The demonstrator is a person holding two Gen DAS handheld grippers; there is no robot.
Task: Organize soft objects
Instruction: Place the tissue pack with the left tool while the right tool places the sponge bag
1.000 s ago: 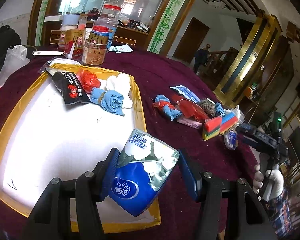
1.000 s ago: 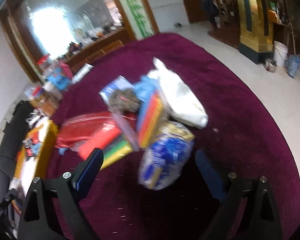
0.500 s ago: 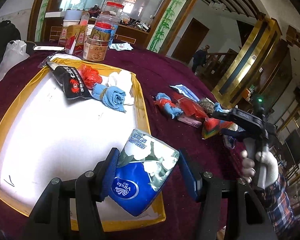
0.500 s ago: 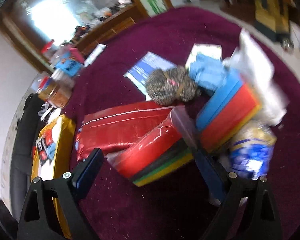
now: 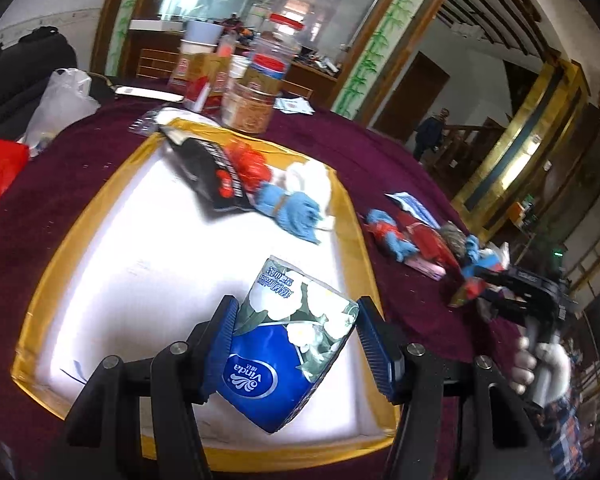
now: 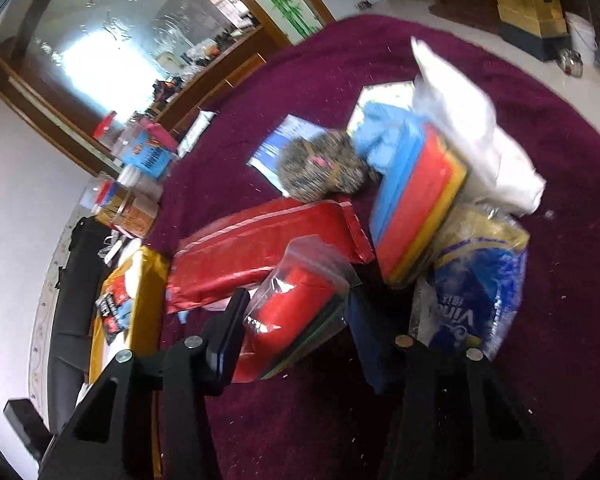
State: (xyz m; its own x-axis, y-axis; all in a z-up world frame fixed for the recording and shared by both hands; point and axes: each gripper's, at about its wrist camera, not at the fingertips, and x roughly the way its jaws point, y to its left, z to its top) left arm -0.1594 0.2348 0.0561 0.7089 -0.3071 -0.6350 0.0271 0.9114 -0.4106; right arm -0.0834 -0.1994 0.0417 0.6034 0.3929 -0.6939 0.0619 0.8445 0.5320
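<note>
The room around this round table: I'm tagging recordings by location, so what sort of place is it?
Probably a home's dining or main hall: a maroon tablecloth, a wooden sideboard crowded with food jars, and a wooden staircase behind.

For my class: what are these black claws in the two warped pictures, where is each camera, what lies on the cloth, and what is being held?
No robot here: a person holds a hand-squeezed two-finger gripper in each hand, with a wide-angle camera on each looking along its fingers.

The left gripper is shut on a blue Vinda tissue pack above a white tray with a gold rim. In that tray lie a black snack bag and a rolled blue cloth.

The right gripper has just been closing around a clear bag of coloured sponges; blur hides whether its pads press yet. Beside it on the maroon tablecloth lie a red pouch, a steel scourer and another stack of sponges.
</note>
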